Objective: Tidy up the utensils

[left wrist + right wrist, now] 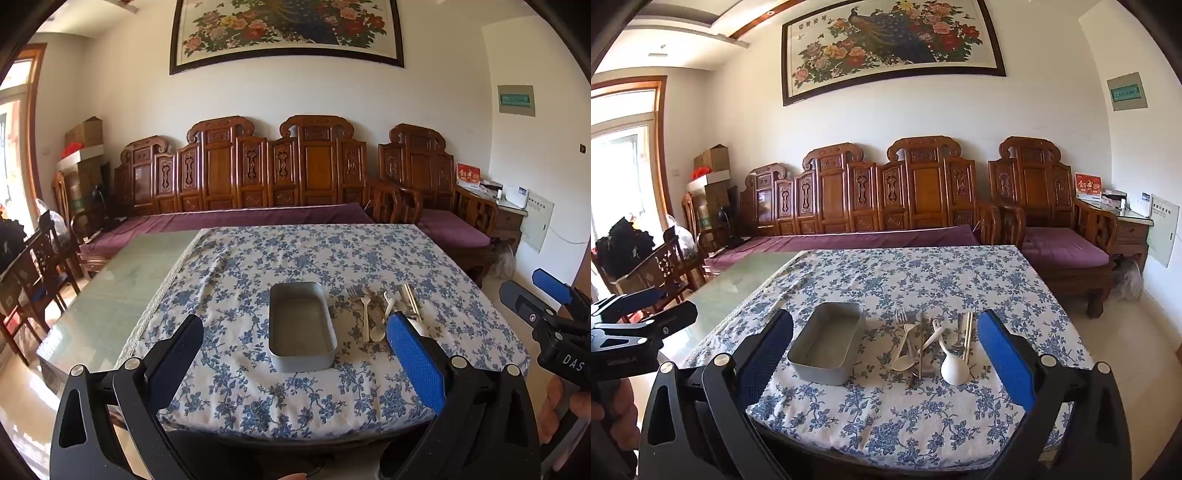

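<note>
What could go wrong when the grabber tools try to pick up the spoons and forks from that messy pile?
1. The utensils lie crossed over each other, so lifting one could drag or flick its neighbours.
2. The chopsticks are thin and flat on the soft tablecloth, so the right tool might slip off them or pinch the cloth.
3. The metal tray looks light; a bump from the left tool could shove it.

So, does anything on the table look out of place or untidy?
Yes. The utensils lie in a loose, crossed heap on the tablecloth, right of the metal tray, which holds nothing. Nothing looks spilled or damaged. Both grippers, left and right, are open and hold nothing.
</note>
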`<state>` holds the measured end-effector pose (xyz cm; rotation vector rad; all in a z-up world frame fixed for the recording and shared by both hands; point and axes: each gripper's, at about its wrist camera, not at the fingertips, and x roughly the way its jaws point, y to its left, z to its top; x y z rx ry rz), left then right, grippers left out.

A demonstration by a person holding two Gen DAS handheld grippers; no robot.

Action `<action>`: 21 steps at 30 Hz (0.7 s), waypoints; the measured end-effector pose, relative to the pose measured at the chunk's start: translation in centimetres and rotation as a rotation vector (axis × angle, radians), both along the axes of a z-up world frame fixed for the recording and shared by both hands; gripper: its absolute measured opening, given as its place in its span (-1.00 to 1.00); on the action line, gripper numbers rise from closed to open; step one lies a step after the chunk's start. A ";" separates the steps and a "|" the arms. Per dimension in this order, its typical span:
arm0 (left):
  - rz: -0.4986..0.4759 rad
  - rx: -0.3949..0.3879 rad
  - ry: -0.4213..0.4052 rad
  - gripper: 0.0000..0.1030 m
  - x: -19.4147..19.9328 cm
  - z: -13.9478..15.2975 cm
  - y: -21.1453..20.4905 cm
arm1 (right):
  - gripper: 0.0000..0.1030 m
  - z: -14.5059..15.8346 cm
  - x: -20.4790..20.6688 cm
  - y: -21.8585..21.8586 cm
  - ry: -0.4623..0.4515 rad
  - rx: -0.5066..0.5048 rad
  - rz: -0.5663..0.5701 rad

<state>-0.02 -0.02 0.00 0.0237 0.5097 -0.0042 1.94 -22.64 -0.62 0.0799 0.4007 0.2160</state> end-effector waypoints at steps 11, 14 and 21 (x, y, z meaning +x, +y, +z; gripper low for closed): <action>0.001 -0.001 -0.001 0.87 0.0 0.0 0.0 | 0.95 0.3 -0.2 0.1 -0.006 0.001 0.001; 0.001 0.001 -0.004 0.87 0.0 0.0 -0.5 | 0.95 0.3 -0.1 0.2 -0.006 0.001 0.001; 0.000 -0.001 -0.010 0.87 -0.2 0.4 -0.3 | 0.95 0.2 -0.1 0.1 -0.008 0.002 0.002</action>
